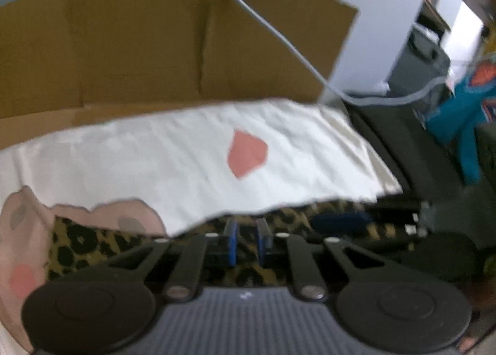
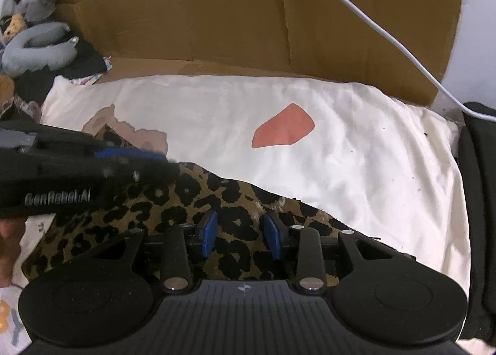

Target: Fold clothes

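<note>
Leopard-print garment [image 2: 173, 200] under both tools; right gripper [image 2: 240, 235] parted, empty; left gripper [image 1: 248, 238] narrowly parted, grip unclear.

We logged 1 cardboard sheet [image 2: 248, 14] standing behind, 1 white cable [image 2: 372, 23] crossing it, 1 grey neck pillow [image 2: 37, 48] at left.

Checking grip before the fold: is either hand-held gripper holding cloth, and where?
Right hand-held gripper: open, nothing held. Left hand-held gripper: nearly closed at the edge of the white garment; hold cannot be told.
</note>
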{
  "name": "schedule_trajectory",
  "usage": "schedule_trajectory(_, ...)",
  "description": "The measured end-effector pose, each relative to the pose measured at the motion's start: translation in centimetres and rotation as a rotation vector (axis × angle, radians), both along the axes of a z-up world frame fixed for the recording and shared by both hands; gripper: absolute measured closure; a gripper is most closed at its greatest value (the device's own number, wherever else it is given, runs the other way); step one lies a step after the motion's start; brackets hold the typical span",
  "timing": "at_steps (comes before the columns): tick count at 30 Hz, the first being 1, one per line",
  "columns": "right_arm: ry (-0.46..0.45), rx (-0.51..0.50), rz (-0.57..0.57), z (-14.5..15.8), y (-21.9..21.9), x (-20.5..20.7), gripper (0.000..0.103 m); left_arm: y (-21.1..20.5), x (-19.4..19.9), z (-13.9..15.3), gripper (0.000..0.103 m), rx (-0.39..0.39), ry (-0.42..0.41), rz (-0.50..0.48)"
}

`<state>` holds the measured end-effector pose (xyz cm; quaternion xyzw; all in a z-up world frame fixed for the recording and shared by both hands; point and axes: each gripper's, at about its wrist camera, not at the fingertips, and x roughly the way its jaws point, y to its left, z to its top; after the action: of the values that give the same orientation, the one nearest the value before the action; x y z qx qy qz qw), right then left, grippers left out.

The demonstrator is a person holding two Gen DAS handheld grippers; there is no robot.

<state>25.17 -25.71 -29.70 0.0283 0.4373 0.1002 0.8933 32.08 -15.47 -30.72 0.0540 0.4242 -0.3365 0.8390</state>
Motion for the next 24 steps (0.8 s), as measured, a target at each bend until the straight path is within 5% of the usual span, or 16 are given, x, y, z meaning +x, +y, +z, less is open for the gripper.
schedule_trajectory(7,0.015,0.039,-0.009,-0.5,-0.6,0.1,0.064,-1.0,-0.4,-1.4,0.089,0.074,-0.02,-0.021)
schedule_trajectory(14,-0.019,-0.004,-0.004,-0.9,0.3,-0.3,0.063,-0.3,0.3,-2.3,0.09,0.04,0.012,0.009)
schedule_trajectory(19,0.035,0.076,-0.046,0.7,-1.1,-0.5,0.064,-0.9,0.2,-2.0,0.09,0.072,0.007,-0.001)
schedule_trajectory(24,0.015,0.002,0.002,0.6,-0.6,-3.5,0.064,-0.7,0.2,-2.1,0.09,0.061,0.009,0.003)
